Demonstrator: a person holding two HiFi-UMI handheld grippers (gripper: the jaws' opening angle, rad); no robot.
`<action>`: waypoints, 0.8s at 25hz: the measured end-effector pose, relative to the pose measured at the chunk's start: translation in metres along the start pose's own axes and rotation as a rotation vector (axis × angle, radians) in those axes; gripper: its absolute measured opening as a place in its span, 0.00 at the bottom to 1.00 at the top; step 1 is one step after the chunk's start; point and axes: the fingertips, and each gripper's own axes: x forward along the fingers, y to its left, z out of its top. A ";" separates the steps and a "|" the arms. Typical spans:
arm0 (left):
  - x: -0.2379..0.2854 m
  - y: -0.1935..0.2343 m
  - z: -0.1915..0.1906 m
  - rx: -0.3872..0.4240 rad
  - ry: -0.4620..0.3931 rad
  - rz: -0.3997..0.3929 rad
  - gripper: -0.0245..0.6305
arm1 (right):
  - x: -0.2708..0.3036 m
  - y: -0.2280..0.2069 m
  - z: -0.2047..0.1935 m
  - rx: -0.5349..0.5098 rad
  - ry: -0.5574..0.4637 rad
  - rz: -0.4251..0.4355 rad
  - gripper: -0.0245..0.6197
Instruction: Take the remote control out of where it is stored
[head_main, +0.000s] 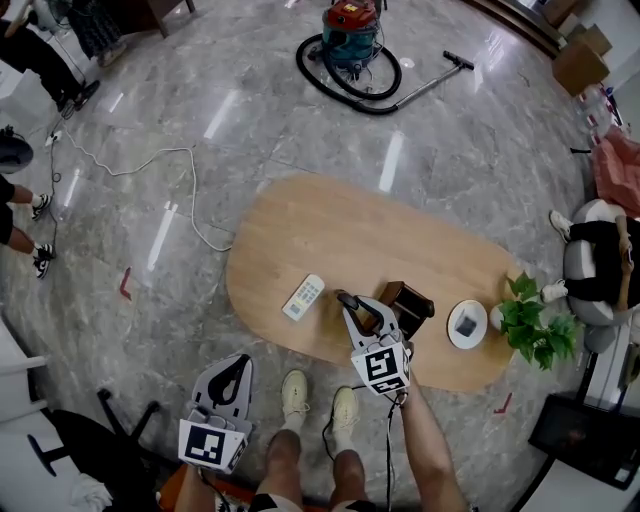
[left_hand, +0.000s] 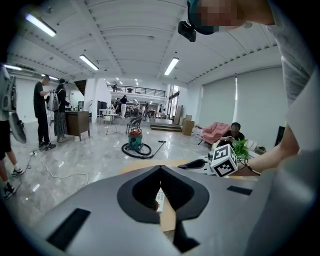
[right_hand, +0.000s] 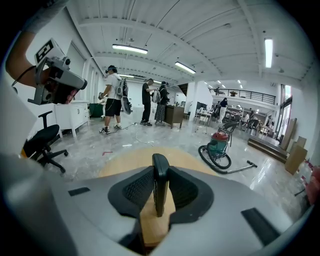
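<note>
My right gripper (head_main: 358, 312) hovers over the near edge of the oval wooden table (head_main: 300, 220), shut on a slim black remote control (head_main: 347, 298). In the right gripper view the black remote (right_hand: 160, 190) stands edge-on, pinched between the two pads of the gripper (right_hand: 160, 172). Just right of it sits a dark wooden holder box (head_main: 408, 303). A white remote (head_main: 303, 297) lies flat on the table to the left. My left gripper (head_main: 238, 362) hangs off the table by the person's legs, its jaws (left_hand: 160, 169) closed tip to tip with nothing in them.
A white round dish (head_main: 467, 324) and a potted plant (head_main: 535, 325) stand at the table's right end. A red-and-teal vacuum cleaner (head_main: 350, 40) with its hose lies on the floor beyond. A white cable (head_main: 150, 160) trails at left. An office chair (head_main: 80, 440) is near left.
</note>
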 end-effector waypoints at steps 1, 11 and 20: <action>0.000 0.000 -0.002 -0.001 0.002 0.001 0.04 | -0.001 0.000 0.000 0.004 -0.003 -0.003 0.19; -0.001 -0.008 -0.023 -0.040 0.021 -0.006 0.04 | -0.006 0.026 -0.004 -0.114 -0.009 0.019 0.19; -0.006 -0.016 -0.036 -0.061 0.028 -0.006 0.05 | -0.013 0.045 -0.012 -0.124 -0.017 0.038 0.19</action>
